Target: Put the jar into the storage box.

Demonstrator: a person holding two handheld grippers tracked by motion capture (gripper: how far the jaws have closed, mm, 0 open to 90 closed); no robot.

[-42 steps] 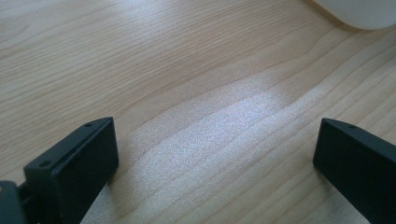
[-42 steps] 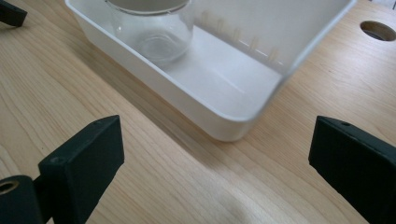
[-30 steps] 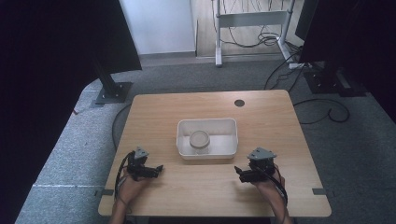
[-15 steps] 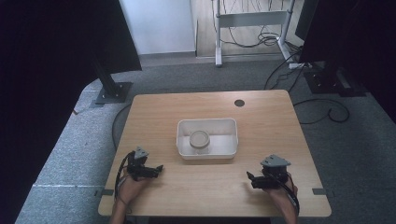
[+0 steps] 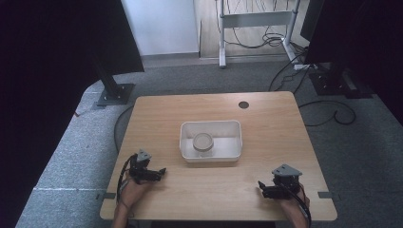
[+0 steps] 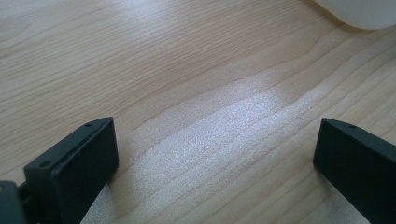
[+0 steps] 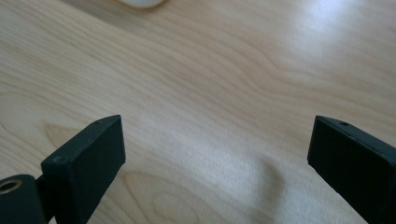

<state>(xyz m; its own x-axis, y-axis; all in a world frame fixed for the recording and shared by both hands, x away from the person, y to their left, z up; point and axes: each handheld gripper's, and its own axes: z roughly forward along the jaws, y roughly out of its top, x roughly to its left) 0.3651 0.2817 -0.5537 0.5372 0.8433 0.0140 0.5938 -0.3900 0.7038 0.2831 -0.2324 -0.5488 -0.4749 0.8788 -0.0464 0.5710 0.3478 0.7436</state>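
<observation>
A white rectangular tub (image 5: 233, 128) sits in the middle of the wooden table (image 5: 266, 118), with a round grey-white cup or lid (image 5: 203, 142) inside it at the left. My left gripper (image 5: 161, 172) rests low at the table's front left, jaws wide apart over bare wood (image 6: 210, 116); the tub's corner (image 6: 359, 11) shows at the top right of the left gripper view. My right gripper (image 5: 261, 186) sits near the front right edge, open, with only wood between its jaws (image 7: 215, 140).
A round cable hole (image 5: 244, 104) lies at the table's far right. Dark monitor stands and cables stand on the grey carpet beyond the table. Bare wood surrounds the tub on all sides.
My right gripper has drawn back toward the front edge and slightly to the right. The left gripper has stayed in place.
</observation>
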